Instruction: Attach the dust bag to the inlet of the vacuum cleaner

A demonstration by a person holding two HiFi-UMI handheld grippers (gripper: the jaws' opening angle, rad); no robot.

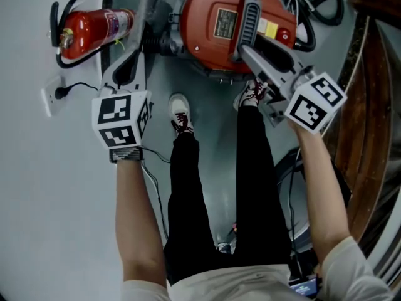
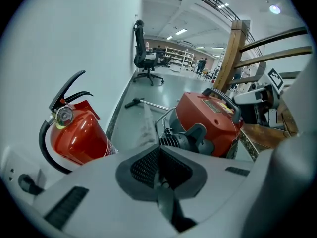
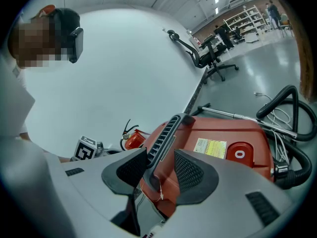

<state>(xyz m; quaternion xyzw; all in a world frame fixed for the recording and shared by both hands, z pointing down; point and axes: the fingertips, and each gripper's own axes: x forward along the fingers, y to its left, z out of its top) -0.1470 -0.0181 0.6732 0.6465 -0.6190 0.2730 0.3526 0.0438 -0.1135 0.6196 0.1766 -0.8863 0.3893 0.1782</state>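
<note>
Red catches the eye first on the far left: a fire extinguisher [image 1: 94, 30] lying by the wall, no part of the job. Just right of it is the left gripper [image 2: 158, 155], jaws pressed together. A pale, see-through strip rises from between the pads, which I take to be the edge of the dust bag [image 2: 146, 125]. It looks like thin film, so light, limp and easily torn. A pinch on a loose edge will let the rest flop about, and a hard tug could rip it or pull it out of the pads. A firmer hold would be close to the bag's mouth, though I can't make out any collar or opening from here.

Beyond the bag, on the near-left side of the machine, sits a dark ribbed stub that I judge to be the inlet [image 2: 173, 139]; the bag is near it but not on it. The vacuum cleaner [image 1: 200, 17] itself is a bulky red drum on the floor, stiff and surely heavy, unlikely to shift under a light push.

On the right, the right gripper [image 3: 161, 170] has its jaws spread to either side of the near end of the machine's dark carry handle [image 3: 163, 138], with red body showing in the gap by one pad. That rigid handle is the sensible place to steady the drum.
</note>
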